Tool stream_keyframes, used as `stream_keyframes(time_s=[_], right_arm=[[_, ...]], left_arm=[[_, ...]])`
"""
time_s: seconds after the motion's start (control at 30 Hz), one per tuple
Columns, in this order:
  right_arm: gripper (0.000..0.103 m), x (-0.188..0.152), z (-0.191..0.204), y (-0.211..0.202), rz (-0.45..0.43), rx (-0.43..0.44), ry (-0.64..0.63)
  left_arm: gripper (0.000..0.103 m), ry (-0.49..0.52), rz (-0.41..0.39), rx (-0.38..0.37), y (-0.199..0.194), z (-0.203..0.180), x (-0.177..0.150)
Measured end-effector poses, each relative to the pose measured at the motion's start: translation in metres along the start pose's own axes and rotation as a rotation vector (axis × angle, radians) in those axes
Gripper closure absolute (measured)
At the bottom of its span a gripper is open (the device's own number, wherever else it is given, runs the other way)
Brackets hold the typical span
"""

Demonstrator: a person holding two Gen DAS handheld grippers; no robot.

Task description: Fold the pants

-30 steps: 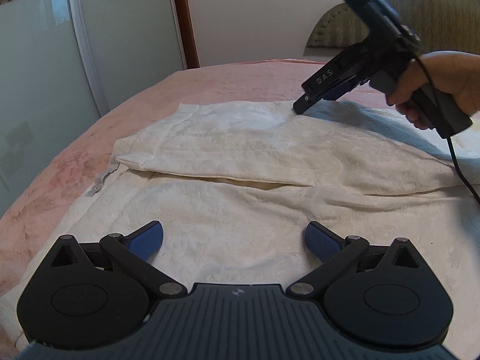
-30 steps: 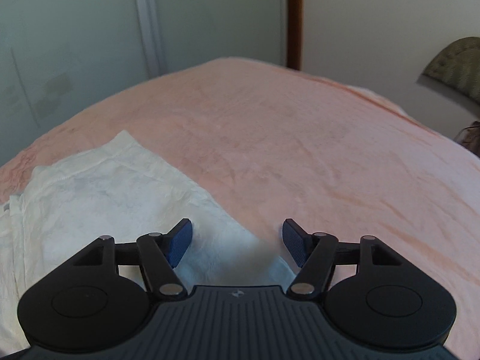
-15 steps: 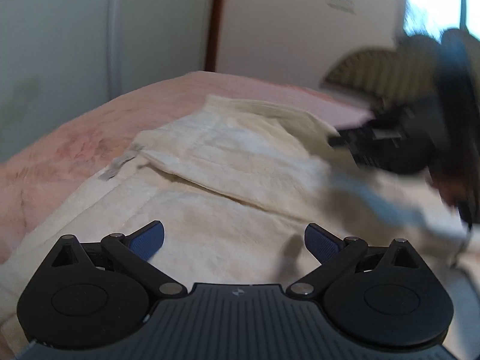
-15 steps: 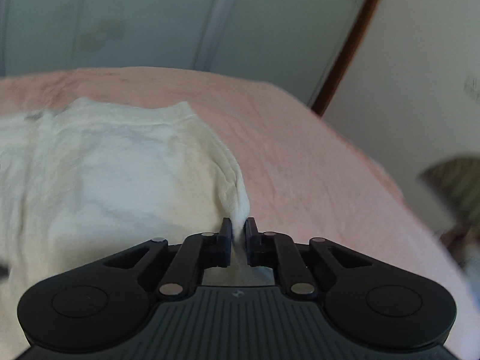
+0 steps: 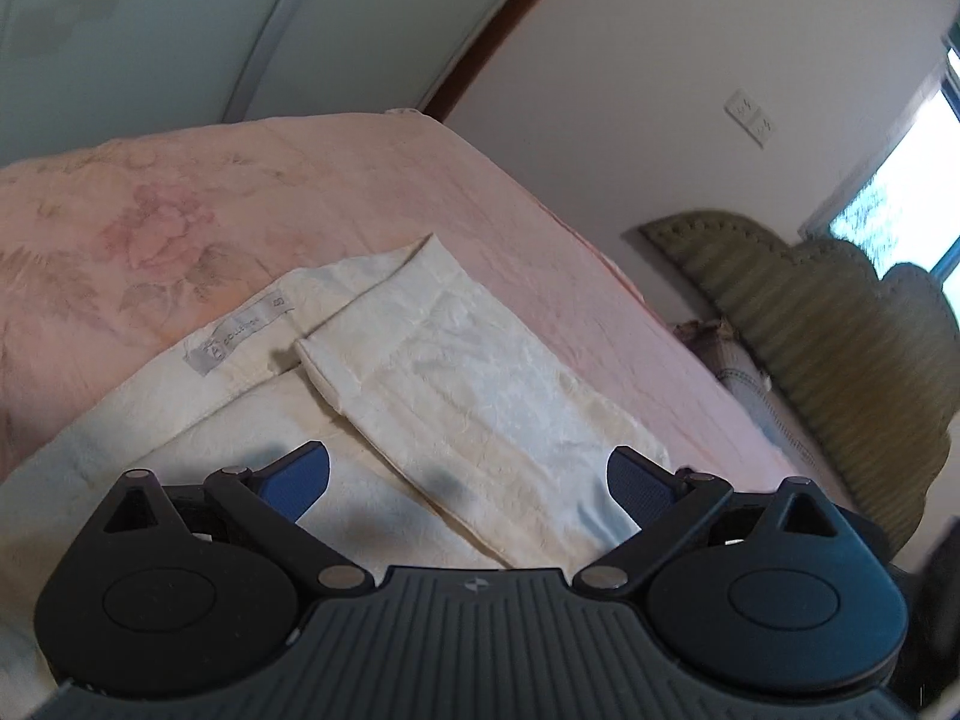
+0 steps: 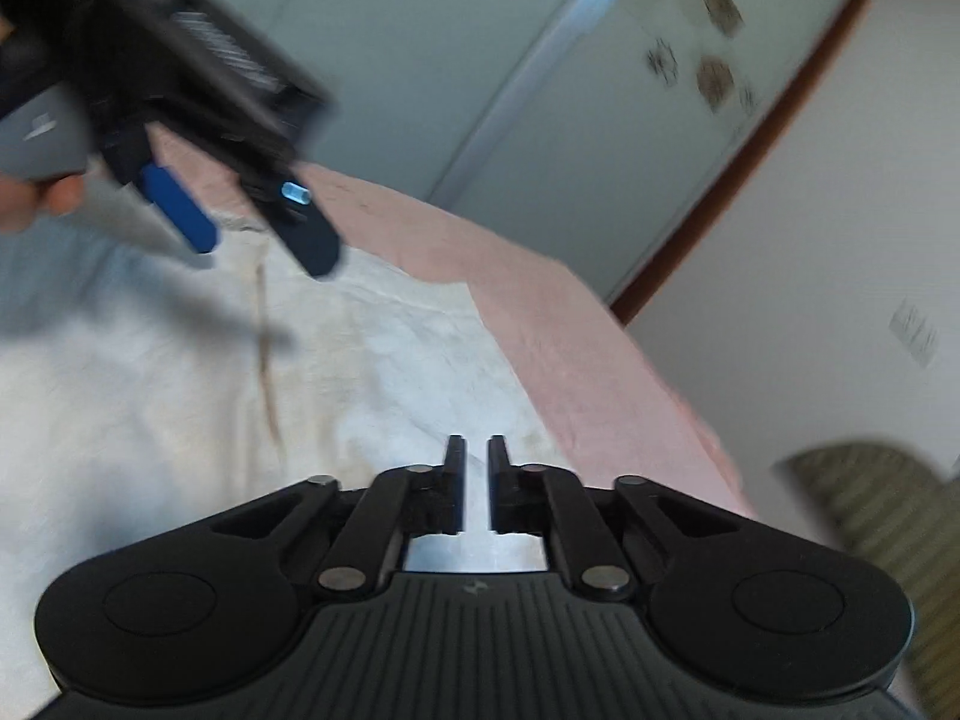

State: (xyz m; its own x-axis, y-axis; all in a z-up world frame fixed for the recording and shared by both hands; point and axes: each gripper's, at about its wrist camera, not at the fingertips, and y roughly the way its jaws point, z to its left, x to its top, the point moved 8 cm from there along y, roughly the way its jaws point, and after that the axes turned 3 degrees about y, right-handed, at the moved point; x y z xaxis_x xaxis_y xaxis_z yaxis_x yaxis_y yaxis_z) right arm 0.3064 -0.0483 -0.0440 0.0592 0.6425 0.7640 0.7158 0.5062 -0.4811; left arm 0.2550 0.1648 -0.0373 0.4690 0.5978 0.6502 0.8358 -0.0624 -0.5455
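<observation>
Your right gripper [image 6: 477, 468] first: its fingers [image 6: 455, 480] stand close, with only a narrow slot between them, and they have just been opening. Pale cloth shows through the slot, but I see none of it pinched, so it looks like you've just let the fabric go. The fingers sit low over the near edge of the pants [image 6: 360, 372], right where the cream cloth meets the pink bed [image 6: 588, 348], a sensible spot to drop a fold.

Over to your left gripper [image 5: 471, 483]: its fingers [image 5: 300, 480] are spread wide and hold nothing. They hover above the cloth without touching it. From the right wrist view it hangs in the air over the far part of the pants, your hand [image 6: 24, 204] wrapped round the handle, tilted and blurred.

The pants lie flat on the bed, one leg laid slantwise across the wider panel under it. The hem of that leg ends just short of the grey label [image 5: 210, 351]. The green headboard [image 5: 840, 324] sits well off to the side.

My read: the lengthwise fold is down, and the open left fingers look ready to take an end for the next fold. Watch that slanted leg, because its edges don't line up with the layer below.
</observation>
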Motion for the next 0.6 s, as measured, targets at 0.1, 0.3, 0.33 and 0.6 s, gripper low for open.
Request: stream_keyframes(time_s=[0.1, 0.3, 0.33, 0.6], right_arm=[[0.014, 0.002, -0.04, 0.024, -0.004, 0.089, 0.206], [0.015, -0.013, -0.104, 0.096, 0.099, 0.142, 0.467], [0.015, -0.018, -0.109, 0.108, 0.12, 0.153, 0.513], [0.095, -0.026, -0.092, 0.117, 0.117, 0.232, 0.47]], left_arm=[[0.003, -0.029, 0.004, 0.007, 0.0, 0.007, -0.011], [0.003, 0.178, -0.041, 0.125, 0.003, 0.009, -0.007], [0.003, 0.195, -0.053, 0.131, 0.002, 0.009, -0.004], [0.008, 0.211, 0.029, 0.135, 0.018, 0.016, 0.005]])
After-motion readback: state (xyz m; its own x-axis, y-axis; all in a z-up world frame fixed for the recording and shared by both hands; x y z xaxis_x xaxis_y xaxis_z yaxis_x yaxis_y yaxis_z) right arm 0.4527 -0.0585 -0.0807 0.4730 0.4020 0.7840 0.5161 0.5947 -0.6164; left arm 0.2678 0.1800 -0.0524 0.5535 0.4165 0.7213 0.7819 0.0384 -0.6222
